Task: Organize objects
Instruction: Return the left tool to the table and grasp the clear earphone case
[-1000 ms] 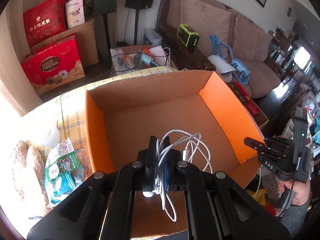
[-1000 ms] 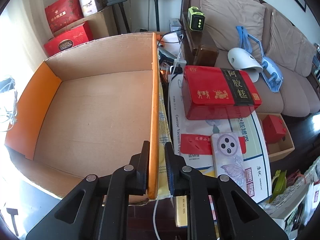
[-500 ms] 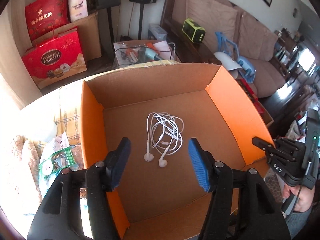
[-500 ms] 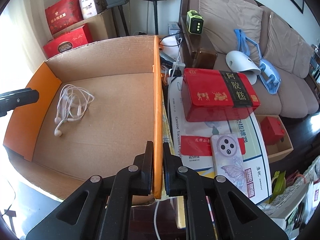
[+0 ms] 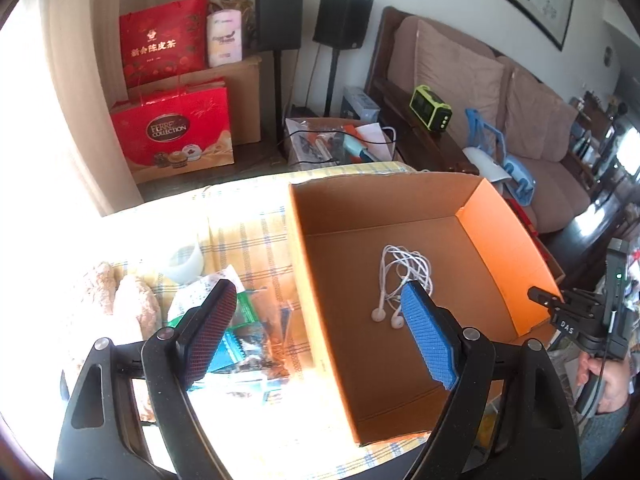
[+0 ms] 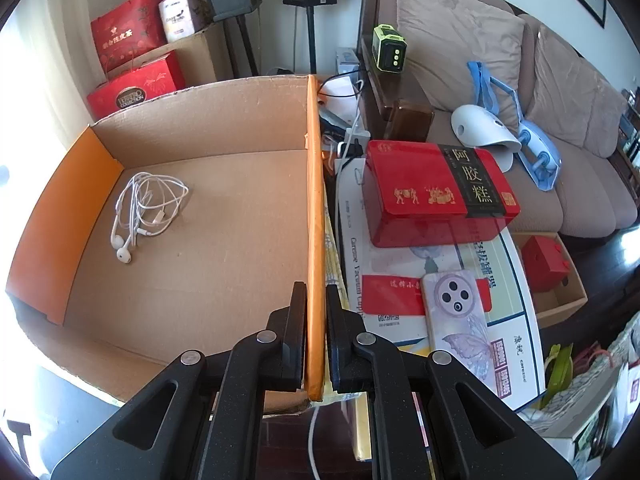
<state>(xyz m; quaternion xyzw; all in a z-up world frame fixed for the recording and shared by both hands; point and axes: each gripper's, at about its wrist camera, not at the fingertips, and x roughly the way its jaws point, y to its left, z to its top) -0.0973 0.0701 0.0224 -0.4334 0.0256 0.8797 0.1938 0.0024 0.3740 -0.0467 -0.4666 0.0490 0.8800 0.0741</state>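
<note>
White wired earphones (image 5: pixel 402 280) lie coiled on the floor of the open cardboard box (image 5: pixel 500 240); they also show in the right wrist view (image 6: pixel 144 208). My left gripper (image 5: pixel 320 336) is open and empty, straddling the box's left wall above a snack packet (image 5: pixel 236 336). My right gripper (image 6: pixel 315 312) is shut on the box's orange right wall (image 6: pixel 314 200). It also shows in the left wrist view (image 5: pixel 576 320) at the box's right corner.
Snack bags and a white cup (image 5: pixel 186 262) lie on the checked cloth left of the box. Right of the box are a red tin (image 6: pixel 436 192) and a phone (image 6: pixel 460 316) on a white carton. A sofa stands behind.
My left gripper opened and dropped the earphones into the box, then moved left over the box's left wall. The right gripper still holds the box wall.
</note>
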